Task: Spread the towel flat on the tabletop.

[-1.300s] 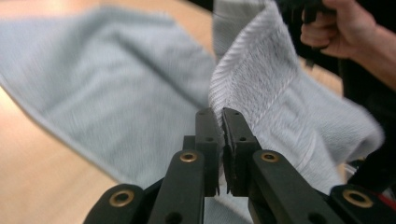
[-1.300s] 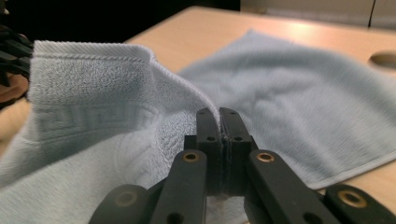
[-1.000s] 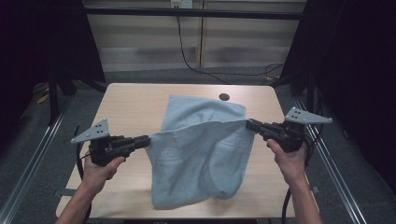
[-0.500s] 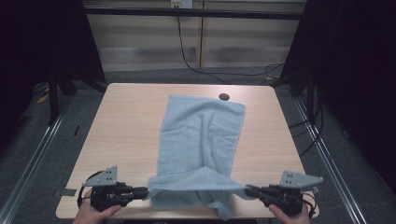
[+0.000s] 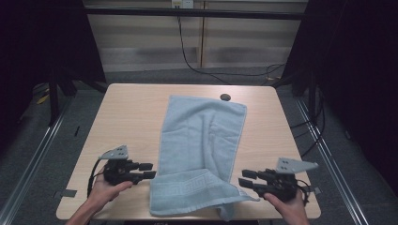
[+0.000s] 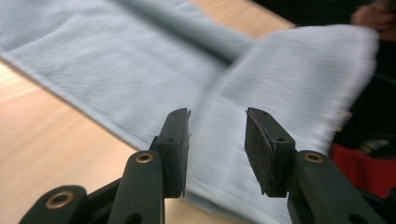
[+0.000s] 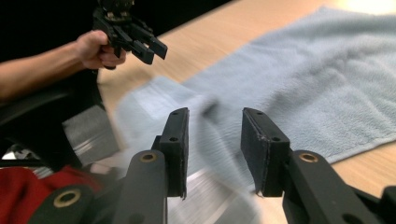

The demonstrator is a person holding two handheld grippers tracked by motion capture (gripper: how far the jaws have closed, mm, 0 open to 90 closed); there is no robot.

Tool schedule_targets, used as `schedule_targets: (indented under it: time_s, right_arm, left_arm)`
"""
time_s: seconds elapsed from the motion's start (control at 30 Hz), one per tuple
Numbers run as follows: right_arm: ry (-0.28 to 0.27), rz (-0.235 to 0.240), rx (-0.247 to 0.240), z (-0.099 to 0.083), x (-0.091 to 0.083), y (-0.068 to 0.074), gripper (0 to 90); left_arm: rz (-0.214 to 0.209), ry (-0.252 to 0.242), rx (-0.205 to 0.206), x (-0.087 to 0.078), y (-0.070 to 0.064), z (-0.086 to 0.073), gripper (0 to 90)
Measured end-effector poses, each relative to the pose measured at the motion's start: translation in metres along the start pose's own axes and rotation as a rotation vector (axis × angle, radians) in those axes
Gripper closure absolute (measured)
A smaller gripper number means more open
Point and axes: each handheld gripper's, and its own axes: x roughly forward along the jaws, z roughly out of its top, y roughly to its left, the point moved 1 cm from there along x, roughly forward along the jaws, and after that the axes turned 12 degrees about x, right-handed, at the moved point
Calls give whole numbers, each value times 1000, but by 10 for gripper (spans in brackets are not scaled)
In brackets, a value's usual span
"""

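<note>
A light blue towel (image 5: pixel 202 136) lies lengthwise down the middle of the table, its near end doubled over into a patterned band at the front edge. My left gripper (image 5: pixel 151 170) stands open just left of that band, apart from it. My right gripper (image 5: pixel 242 177) is open just right of the band, near a corner that droops over the edge. In the left gripper view the open jaws (image 6: pixel 217 116) frame blurred towel (image 6: pixel 116 60) with nothing between them. In the right gripper view the jaws (image 7: pixel 215 114) are open over the towel (image 7: pixel 327 79), and the other gripper (image 7: pixel 135 39) shows beyond.
The wooden table (image 5: pixel 126 122) has bare strips on both sides of the towel. A dark round hole (image 5: pixel 225 97) sits at its far edge beside the towel's far corner. Something red (image 7: pixel 28 186) lies below the front edge. Dark floor and metal rails surround the table.
Both grippers carried the towel's lifted end from mid-table back to the front edge, the towel settled flat, and both let go; the jaws now stand open.
</note>
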Motion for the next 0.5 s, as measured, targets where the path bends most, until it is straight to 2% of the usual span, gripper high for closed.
schedule_targets:
  time_s: [0.03,0.07,0.13,0.17,0.2,0.23,0.27,0.3,0.33,0.4,0.43,0.5]
  right_arm:
    - [39,16,20,2,12,-7,593]
    - [81,36,36,4,25,-15,575]
    - [125,43,66,5,48,-27,534]
    - [150,68,81,4,60,-29,524]
    - [174,70,76,3,66,-28,507]
    - [204,58,63,2,73,-26,489]
    - [231,76,57,-1,77,-23,495]
    - [246,102,55,-4,79,-19,541]
    - [258,113,41,-8,79,-15,591]
    - [284,126,32,-18,77,-7,767]
    - [290,130,22,-24,76,-4,821]
    - [299,143,18,-34,72,3,863]
  left_arm:
    - [18,23,9,9,4,0,566]
    - [15,31,-4,17,7,0,554]
    - [-34,57,-10,30,8,-1,527]
    - [-36,77,-1,33,5,-1,522]
    - [-49,104,16,36,1,-2,533]
    - [-59,115,37,37,-4,-4,578]
    - [-89,107,40,36,-8,-5,627]
    - [-97,115,62,34,-14,-6,700]
    - [-85,119,86,31,-18,-8,804]
    - [-88,129,85,28,-24,-12,841]
    - [-96,129,80,27,-25,-14,847]
    - [-103,113,79,20,-29,-15,853]
